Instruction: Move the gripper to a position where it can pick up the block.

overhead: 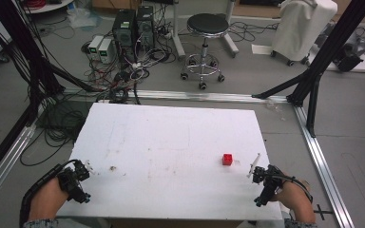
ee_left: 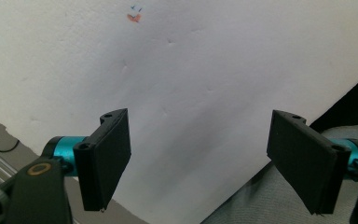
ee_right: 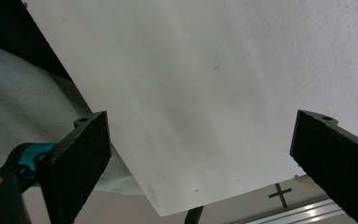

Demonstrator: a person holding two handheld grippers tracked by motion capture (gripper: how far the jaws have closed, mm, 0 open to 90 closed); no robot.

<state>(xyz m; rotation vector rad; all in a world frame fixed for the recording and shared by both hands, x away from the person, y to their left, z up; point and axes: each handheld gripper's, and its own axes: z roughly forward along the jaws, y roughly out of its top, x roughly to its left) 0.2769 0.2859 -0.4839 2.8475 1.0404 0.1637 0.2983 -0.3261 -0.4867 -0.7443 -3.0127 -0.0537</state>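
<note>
Around the white table (overhead: 171, 142) I saw a grey workshop floor strewn with cables, a black stool (overhead: 205, 42) beyond the table's far edge, and two computer towers (overhead: 134, 27) to the left of that stool. The tabletop was scuffed, with a small brownish mark (overhead: 112, 168) toward its near left part. A little red cube (overhead: 227, 159) sat on the table, toward the near right part, resting flat and on its own. Just to the right of the cube lay a thin white stick (overhead: 254, 165), apart from the cube and angled toward the far right. I held the right gripper (overhead: 261, 183) at the table's near right corner, close to the near end of that stick, though I could not tell whether they touched; in the right gripper view its jaws stood spread wide over bare white board with nothing between them. The left gripper (overhead: 78, 178) sat at the table's near left corner, well apart from the cube. In the left gripper view its jaws were likewise spread wide and empty, pointing across the tabletop toward a small red and blue mark (ee_left: 134, 14) far ahead on the board.
</note>
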